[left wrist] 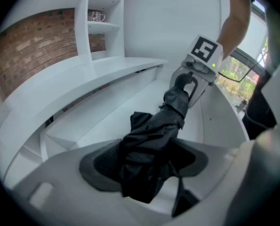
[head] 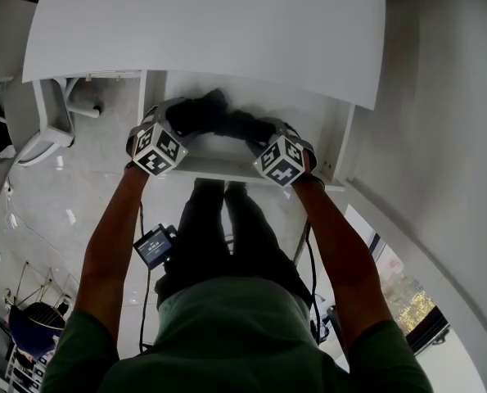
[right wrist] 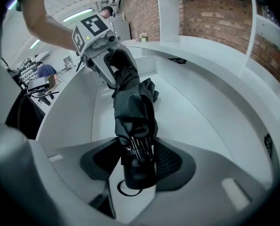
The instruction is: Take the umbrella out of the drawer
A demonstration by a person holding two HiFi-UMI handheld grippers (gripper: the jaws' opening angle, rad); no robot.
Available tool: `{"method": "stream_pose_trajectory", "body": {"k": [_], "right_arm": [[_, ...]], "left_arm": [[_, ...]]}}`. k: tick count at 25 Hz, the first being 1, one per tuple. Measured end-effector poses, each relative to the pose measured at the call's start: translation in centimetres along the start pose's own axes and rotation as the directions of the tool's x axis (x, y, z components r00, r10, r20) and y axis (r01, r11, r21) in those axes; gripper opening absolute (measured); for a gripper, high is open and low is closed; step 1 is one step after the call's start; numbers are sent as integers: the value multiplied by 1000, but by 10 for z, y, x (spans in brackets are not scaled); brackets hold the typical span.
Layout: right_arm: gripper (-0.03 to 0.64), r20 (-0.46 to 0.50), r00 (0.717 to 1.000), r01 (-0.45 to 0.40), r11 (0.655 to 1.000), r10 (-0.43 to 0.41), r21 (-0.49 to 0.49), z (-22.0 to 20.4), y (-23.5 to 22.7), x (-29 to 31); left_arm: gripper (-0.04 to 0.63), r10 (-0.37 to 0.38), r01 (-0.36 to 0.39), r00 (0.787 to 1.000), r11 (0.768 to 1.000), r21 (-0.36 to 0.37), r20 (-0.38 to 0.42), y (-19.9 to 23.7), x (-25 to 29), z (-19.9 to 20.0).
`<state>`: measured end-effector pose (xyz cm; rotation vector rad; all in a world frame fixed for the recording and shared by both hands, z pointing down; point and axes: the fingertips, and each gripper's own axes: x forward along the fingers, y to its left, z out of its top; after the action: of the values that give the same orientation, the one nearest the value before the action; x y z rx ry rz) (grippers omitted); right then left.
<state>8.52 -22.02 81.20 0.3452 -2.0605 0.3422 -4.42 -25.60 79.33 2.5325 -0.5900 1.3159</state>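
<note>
A folded black umbrella (head: 218, 119) lies across the open white drawer (head: 227, 169), under the desk top. My left gripper (head: 182, 118) holds its bunched fabric end; in the left gripper view the cloth (left wrist: 149, 145) fills the space between the dark pads of that gripper (left wrist: 147, 166). My right gripper (head: 263, 134) holds the other end. In the right gripper view the umbrella's handle and rib tips (right wrist: 136, 149) sit pressed between that gripper's (right wrist: 137, 161) pads, and a wrist loop hangs below. Each gripper shows in the other's view, closed round the umbrella.
The white desk top (head: 210, 23) overhangs the back of the drawer. An office chair (head: 38, 121) stands to the left on the pale floor. A small device (head: 155, 246) hangs at my waist. White shelves hold a glass cup (left wrist: 96, 17) against a brick wall.
</note>
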Motion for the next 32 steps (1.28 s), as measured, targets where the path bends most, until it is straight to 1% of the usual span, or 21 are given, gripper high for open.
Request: {"method": "stream_pose_trajectory", "body": {"k": [5,9,19,32], "right_arm": [[212,19,1000,16,999,-15,-52,9,2,-9],[207,38,999,33,996,-30,-81,18,3,-17],[201,82,994,87,988,-77,-129,40,2,-45],[198,146,980,162,970,-136,-179,72,-6,-91]], "left_arm": [[299,-2,2,1000,1000,-10,16,-1,-7,1],[293,9,-9,999,1000,1,33,2,-18,6],[285,44,-48,997,998,50,61,8,-49,30],[281,109,-121,989,986,115,100,18,-95,71]]}}
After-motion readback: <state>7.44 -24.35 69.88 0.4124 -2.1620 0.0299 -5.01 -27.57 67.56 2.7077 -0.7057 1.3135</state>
